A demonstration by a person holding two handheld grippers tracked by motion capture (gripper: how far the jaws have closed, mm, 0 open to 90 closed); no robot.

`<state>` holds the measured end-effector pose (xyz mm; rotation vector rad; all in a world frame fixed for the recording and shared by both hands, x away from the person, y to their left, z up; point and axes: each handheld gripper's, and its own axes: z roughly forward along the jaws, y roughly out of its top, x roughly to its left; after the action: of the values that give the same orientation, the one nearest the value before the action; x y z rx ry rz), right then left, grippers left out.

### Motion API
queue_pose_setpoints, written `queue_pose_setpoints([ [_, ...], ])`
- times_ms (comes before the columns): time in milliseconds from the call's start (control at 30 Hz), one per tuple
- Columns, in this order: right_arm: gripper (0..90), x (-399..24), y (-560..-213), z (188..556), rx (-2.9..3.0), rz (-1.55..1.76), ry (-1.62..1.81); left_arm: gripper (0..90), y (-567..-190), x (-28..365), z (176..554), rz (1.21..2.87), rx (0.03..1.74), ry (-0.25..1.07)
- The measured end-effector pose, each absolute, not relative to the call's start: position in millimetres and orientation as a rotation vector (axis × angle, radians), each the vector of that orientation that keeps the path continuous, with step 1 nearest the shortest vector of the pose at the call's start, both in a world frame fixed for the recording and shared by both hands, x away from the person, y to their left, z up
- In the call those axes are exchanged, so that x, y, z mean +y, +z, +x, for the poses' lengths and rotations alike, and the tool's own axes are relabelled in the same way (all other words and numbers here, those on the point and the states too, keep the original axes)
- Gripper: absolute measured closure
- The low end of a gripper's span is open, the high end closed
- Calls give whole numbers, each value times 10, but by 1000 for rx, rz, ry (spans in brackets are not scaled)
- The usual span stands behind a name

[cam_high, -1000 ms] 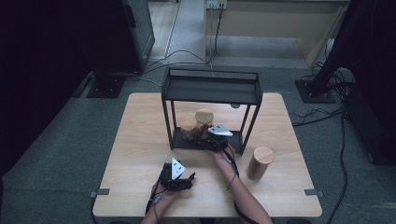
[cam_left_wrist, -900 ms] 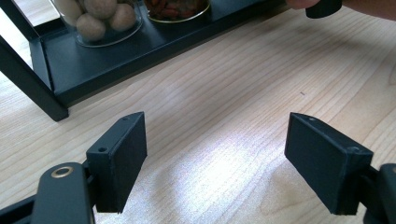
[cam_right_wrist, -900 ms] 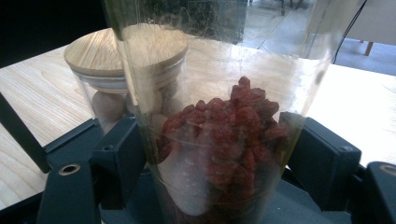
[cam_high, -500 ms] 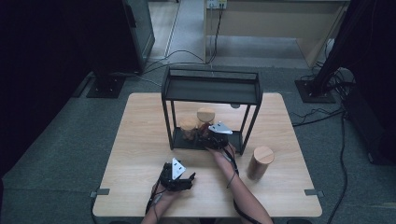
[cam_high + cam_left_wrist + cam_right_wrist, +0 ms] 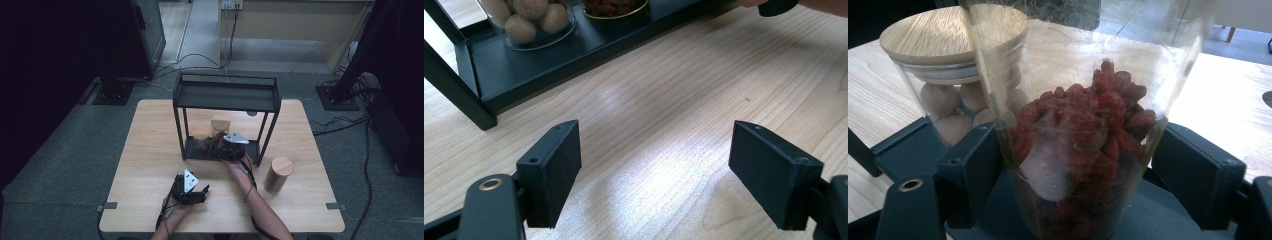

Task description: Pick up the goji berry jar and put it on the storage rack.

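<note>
On the lower shelf of the black metal rack [image 5: 200, 150], the clear glass jar of red dried berries [image 5: 1083, 150] stands between the right gripper [image 5: 1075, 165] jaws, which have just been opening and now stand clear of the glass. The person should draw straight back, sparing the neighbouring wooden-lidded jar of walnuts [image 5: 943, 90]. The left gripper [image 5: 654, 170] waits, jaws wide apart and empty.

Tight under the shelf, open table by my left

My right gripper [image 5: 1073, 165] has the berry jar [image 5: 1073, 125] standing between its jaws, the nut jar [image 5: 948, 75] close at its left, the rack [image 5: 225, 95] top overhead. Ahead of my left gripper [image 5: 654, 165] lies bare table [image 5: 664, 115] up to the rack's base.
</note>
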<state>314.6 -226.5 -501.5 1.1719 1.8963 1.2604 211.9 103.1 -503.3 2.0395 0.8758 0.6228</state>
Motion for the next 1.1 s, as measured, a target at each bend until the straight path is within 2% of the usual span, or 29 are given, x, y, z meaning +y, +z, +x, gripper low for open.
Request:
queue_pose_setpoints([
  [1100,213,-2378,-4863,2859,1908,1202,1324,210,-5029,1032,2131,2037,888,615],
])
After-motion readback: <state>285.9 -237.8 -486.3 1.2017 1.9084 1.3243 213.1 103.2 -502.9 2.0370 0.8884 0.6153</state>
